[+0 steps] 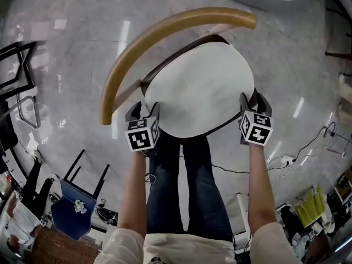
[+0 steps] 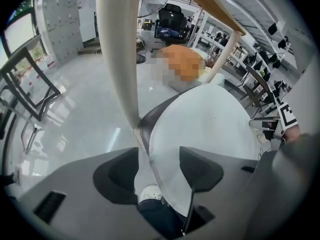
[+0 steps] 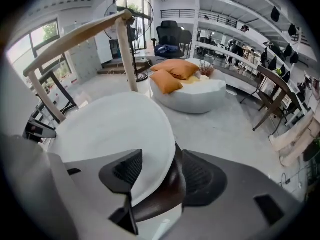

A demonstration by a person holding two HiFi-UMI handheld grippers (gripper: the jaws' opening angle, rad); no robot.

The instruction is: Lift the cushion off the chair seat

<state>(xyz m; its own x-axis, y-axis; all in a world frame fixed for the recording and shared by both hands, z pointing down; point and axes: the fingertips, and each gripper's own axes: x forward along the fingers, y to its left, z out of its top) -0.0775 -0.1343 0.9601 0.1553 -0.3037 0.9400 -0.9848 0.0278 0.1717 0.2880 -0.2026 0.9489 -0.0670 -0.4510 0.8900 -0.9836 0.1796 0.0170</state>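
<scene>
A round white cushion (image 1: 201,89) lies on the dark seat (image 1: 163,66) of a chair with a curved wooden backrest (image 1: 165,29). My left gripper (image 1: 144,110) stands at the cushion's left front edge, my right gripper (image 1: 254,99) at its right edge. In the left gripper view the cushion (image 2: 210,129) rim runs between the wide jaws of the left gripper (image 2: 157,171), one jaw over its top. In the right gripper view the cushion (image 3: 115,134) rim and the seat (image 3: 160,194) edge both sit between the spread jaws of the right gripper (image 3: 162,174). Neither pair visibly presses.
The person's legs in jeans (image 1: 187,186) stand just in front of the chair. A blue chair (image 1: 77,202) and black metal frames (image 1: 16,76) are at the left, with cables (image 1: 308,147) on the glossy floor at the right. A white round sofa with orange pillows (image 3: 190,91) lies beyond.
</scene>
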